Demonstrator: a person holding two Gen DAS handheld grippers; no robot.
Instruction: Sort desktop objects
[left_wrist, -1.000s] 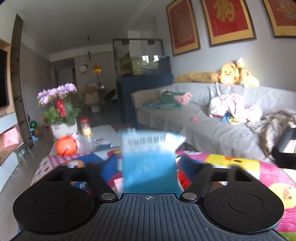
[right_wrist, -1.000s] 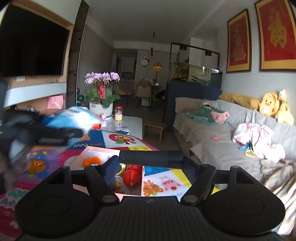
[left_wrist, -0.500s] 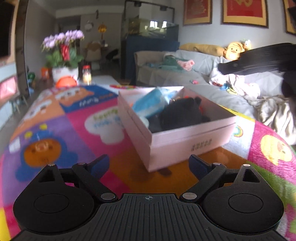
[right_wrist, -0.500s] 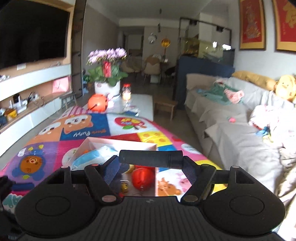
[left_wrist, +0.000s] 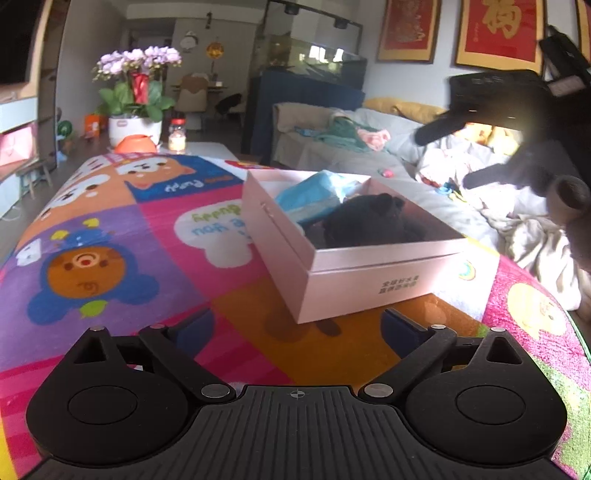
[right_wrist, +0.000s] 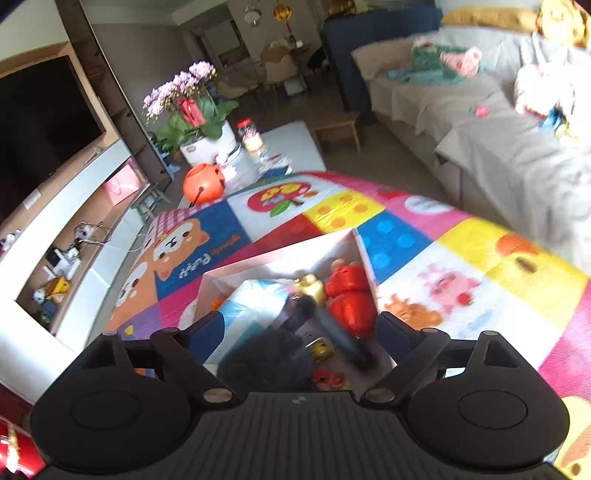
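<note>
left hand-held gripper (left_wrist: 297, 328): mine, low over the table (left_wrist: 110, 236), fingers spread wide w/ nothing between them, pointing at the near end of the pink box (left_wrist: 347, 273)

right hand-held gripper (right_wrist: 301, 330): also mine, up above the box looking down into it, fingers spread apart, empty. From the left wrist cam it's the dark shape top right, blurry, hanging over the far right side of the box

pink box: open, no lid on, sits on the table's colourful cartoon mat (left_wrist: 177, 184), a bit right of middle, small printed text on the near end wall

blue packet (left_wrist: 314, 195): inside the box, left/far part, leaning against the wall. Same thing in the right cam (right_wrist: 255, 301), light blue & white

black fuzzy thing (left_wrist: 365, 221): in the box just beside the packet, touching it afaict. Can't tell what it is exactly, plush or cloth maybe

red toys (right_wrist: 351, 295): two red rounded pieces along the right wall of the box, w/ a gold-ish bit (right_wrist: 308, 286) just next to them

dark stick (right_wrist: 336, 334): long dark item lying diagonally in the box, between the fuzzy thing and the red toys, blurry

bg: orange pumpkin bucket (right_wrist: 204, 182), potted purple orchid (left_wrist: 136, 99) and a small jar (left_wrist: 177, 134) past the far end of the table; grey sofa (right_wrist: 498, 136) w/ clothes on it off to the right
</note>
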